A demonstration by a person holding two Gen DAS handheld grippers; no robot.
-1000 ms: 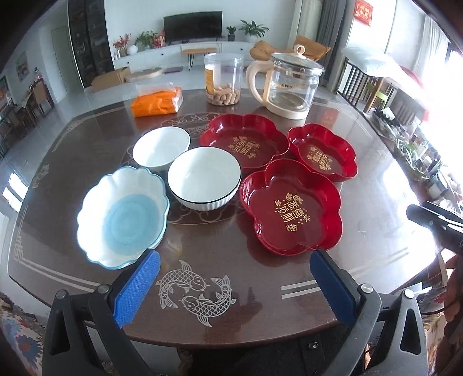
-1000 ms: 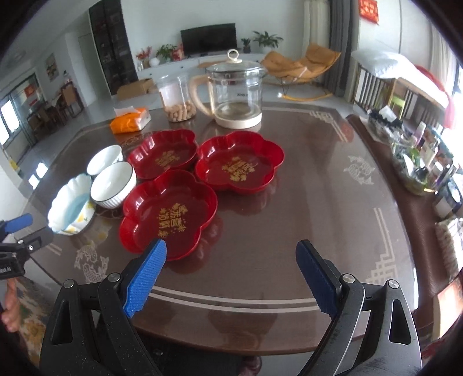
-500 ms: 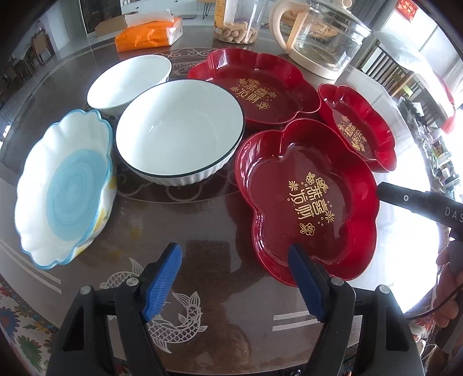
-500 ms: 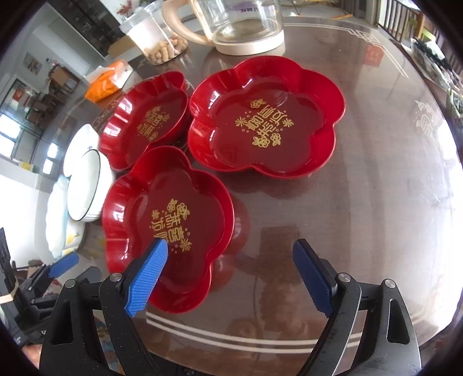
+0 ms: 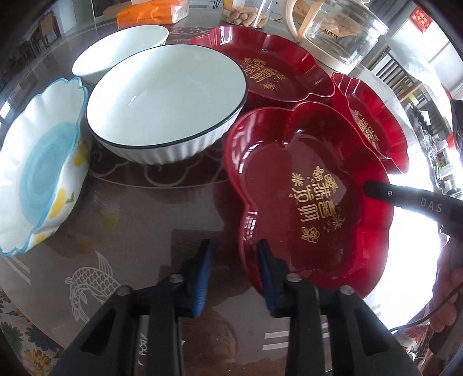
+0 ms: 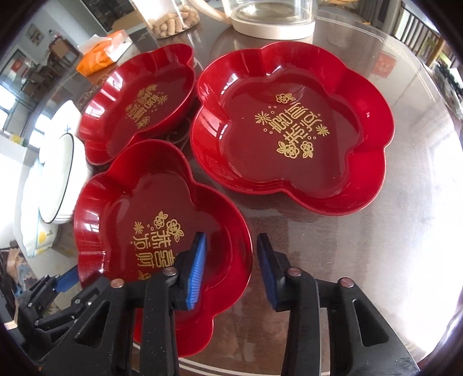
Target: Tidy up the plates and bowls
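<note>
Three red flower-shaped plates with gold script lie on the brown table. The nearest red plate (image 5: 312, 202) (image 6: 153, 228) lies between both grippers. My left gripper (image 5: 234, 274) is open, its jaws straddling that plate's near left rim. My right gripper (image 6: 231, 266) is open, its jaws straddling the same plate's right rim. The other red plates (image 6: 292, 124) (image 6: 141, 101) lie behind. A white ribbed bowl (image 5: 165, 104), a smaller white bowl (image 5: 121, 49) and a blue-centred scalloped dish (image 5: 40, 176) sit to the left.
A glass kettle (image 5: 338, 31), a jar of snacks (image 5: 246, 14) and an orange tissue pack (image 5: 150, 14) stand at the table's far side. The table's front edge (image 6: 289, 367) lies just under the grippers.
Both grippers moved forward and down to the nearest red plate. Their jaws narrowed from wide open and now straddle its rim on opposite sides.
</note>
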